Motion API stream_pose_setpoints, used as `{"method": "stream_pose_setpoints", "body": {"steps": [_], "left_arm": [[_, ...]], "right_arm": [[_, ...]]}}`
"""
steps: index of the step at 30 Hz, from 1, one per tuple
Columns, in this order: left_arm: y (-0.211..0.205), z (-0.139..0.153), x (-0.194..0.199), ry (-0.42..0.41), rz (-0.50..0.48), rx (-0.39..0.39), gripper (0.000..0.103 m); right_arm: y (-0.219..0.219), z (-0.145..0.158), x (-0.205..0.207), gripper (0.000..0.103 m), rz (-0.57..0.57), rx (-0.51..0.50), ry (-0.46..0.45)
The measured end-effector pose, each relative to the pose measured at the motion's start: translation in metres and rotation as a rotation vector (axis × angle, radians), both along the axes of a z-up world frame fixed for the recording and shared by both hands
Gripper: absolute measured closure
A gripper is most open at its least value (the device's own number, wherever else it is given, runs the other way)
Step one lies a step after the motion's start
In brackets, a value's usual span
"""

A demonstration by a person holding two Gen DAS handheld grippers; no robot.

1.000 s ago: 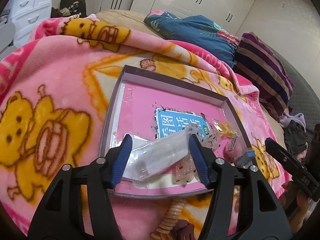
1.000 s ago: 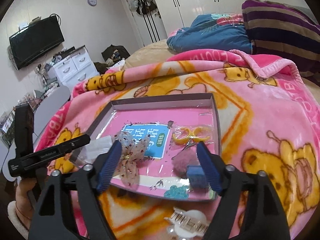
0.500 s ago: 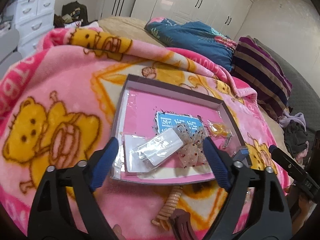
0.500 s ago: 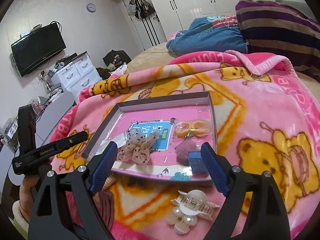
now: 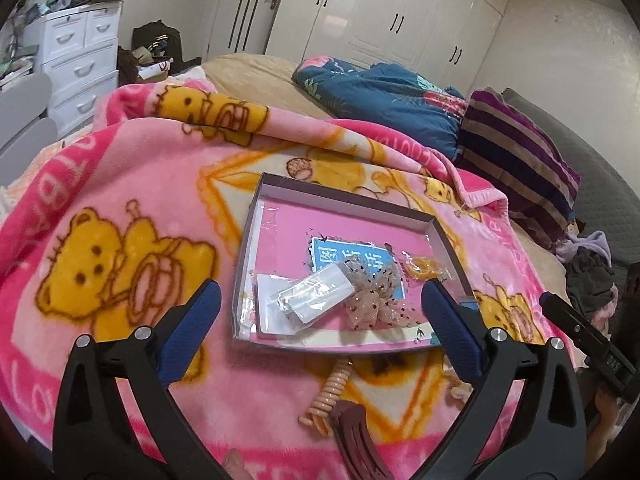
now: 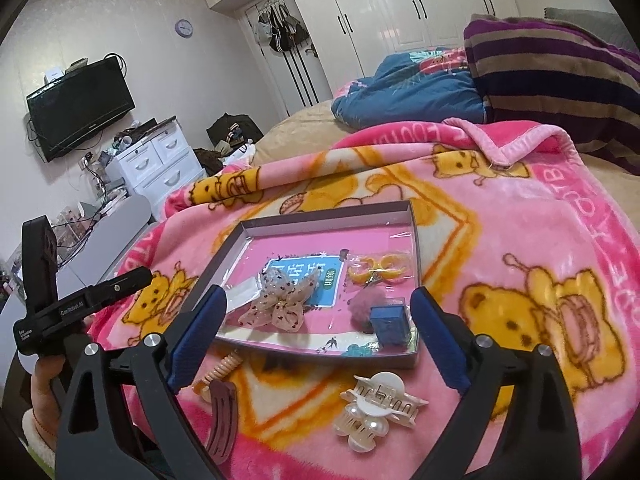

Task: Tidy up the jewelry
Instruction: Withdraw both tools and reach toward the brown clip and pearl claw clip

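Both the left tongs (image 5: pixel 320 312) and the right tongs (image 6: pixel 318 312) stand wide and empty, their jaws having just been opening. The clear packet (image 5: pixel 310 298) lies in the tray (image 5: pixel 245 264) beside the bow (image 6: pixel 280 304).

Fleecy plush blanket (image 5: pixel 132 184), glossy film-lined cardboard tray (image 6: pixel 320 221), pearly plastic claw clip (image 6: pixel 376 406)

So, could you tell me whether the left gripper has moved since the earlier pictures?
Yes. The left gripper has drawn back and up from the tray, its jaws opening off the clear packet, now lying in the tray.
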State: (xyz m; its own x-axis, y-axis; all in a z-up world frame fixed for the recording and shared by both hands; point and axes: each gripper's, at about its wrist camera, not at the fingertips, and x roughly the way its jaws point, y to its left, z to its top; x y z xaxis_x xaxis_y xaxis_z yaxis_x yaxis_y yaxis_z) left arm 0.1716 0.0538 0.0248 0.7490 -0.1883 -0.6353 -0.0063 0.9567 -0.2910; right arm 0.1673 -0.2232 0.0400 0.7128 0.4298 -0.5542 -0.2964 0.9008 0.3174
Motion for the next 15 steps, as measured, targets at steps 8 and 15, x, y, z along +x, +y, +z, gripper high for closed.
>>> {"method": "stream_pose_setpoints", "body": {"steps": [8,15], "left_arm": [[0.004,0.019,-0.029,-0.039,0.022,0.005,0.009],[0.001,0.032,-0.047,-0.059,0.022,0.008,0.009]], "right_arm": [[-0.002,0.016,-0.016,0.009,0.008,0.006,-0.038],[-0.005,0.031,-0.031,0.008,0.012,0.011,-0.076]]}}
